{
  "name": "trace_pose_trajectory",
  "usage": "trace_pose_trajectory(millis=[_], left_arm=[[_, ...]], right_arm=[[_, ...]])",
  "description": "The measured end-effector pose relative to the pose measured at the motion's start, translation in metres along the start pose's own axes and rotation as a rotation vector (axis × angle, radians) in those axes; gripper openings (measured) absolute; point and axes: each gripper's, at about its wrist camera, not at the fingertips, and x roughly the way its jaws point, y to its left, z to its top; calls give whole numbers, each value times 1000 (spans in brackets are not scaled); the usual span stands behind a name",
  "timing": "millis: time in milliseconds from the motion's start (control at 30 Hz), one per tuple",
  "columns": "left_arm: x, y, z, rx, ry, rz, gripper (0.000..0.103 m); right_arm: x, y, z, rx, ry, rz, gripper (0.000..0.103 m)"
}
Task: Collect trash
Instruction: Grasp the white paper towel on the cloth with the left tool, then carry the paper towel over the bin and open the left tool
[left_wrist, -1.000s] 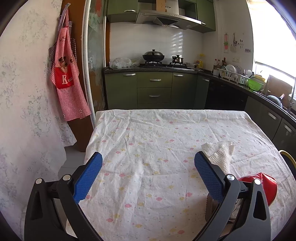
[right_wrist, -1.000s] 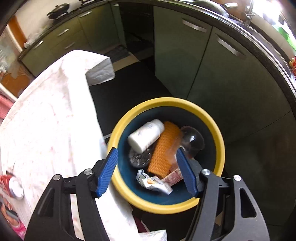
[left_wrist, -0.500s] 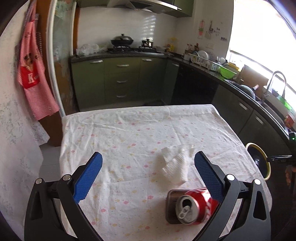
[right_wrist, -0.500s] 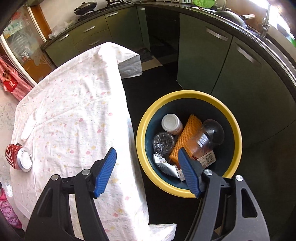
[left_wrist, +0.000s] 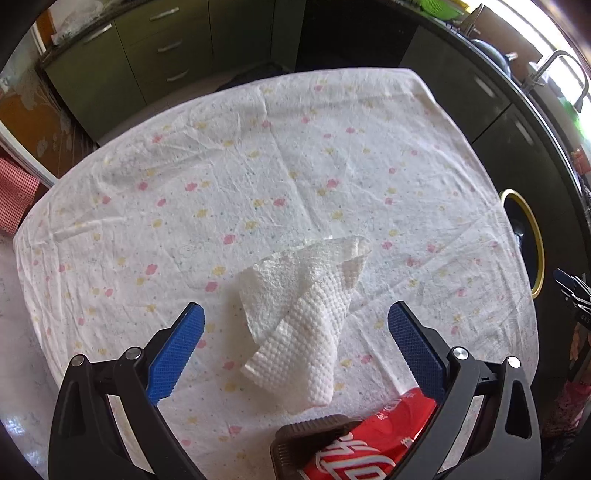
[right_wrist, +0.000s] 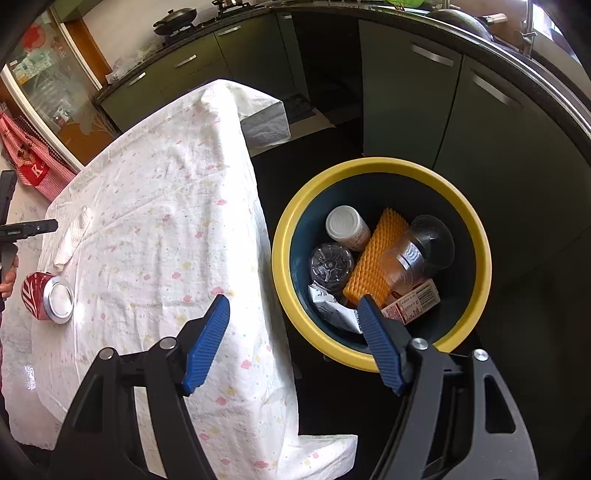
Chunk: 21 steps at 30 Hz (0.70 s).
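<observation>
Lining up left gripper (left_wrist: 295, 338) over crumpled paper towel (left_wrist: 301, 317), jaws wide, holding nothing. Towel lying on tablecloth (left_wrist: 258, 166), just beyond red can (left_wrist: 369, 446). Closing low across the towel's bulk, avoiding pinching cloth. Right gripper (right_wrist: 293, 345) empty, jaws just been opening, beside bin (right_wrist: 288, 240).

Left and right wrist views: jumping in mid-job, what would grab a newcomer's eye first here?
Probably the crumpled white paper towel lying on the floral tablecloth, straight ahead between the open blue pads of the left claw. Next, the yellow-rimmed dark bin on the floor beside the table, already holding bottles, an orange foam net and wrappers, under the empty, open right claw. A red soda can lies on its side near the towel.
</observation>
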Motion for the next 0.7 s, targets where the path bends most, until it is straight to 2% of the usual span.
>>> trace_pose_trajectory(millis=[133, 267, 433, 500, 533, 567, 633, 700], left_arm=[[21, 0, 6, -4, 73, -10, 97], [30, -7, 7, 22, 102, 0, 82], [40, -14, 7, 37, 136, 19, 70], [43, -18, 5, 42, 146, 12, 59], [46, -22, 8, 48, 146, 20, 58], [48, -23, 8, 60, 143, 26, 52], [49, -29, 7, 66, 139, 19, 39], [45, -33, 7, 76, 131, 7, 18]], right_arm=[[3, -2, -1, 2, 8, 4, 68], [7, 0, 2, 1, 10, 13, 68], [13, 7, 3, -15, 18, 26, 68], [14, 9, 3, -19, 19, 30, 68], [14, 9, 3, -20, 19, 31, 68], [13, 9, 3, -20, 18, 31, 68], [13, 9, 3, -16, 16, 32, 68], [11, 8, 3, -12, 9, 30, 68]])
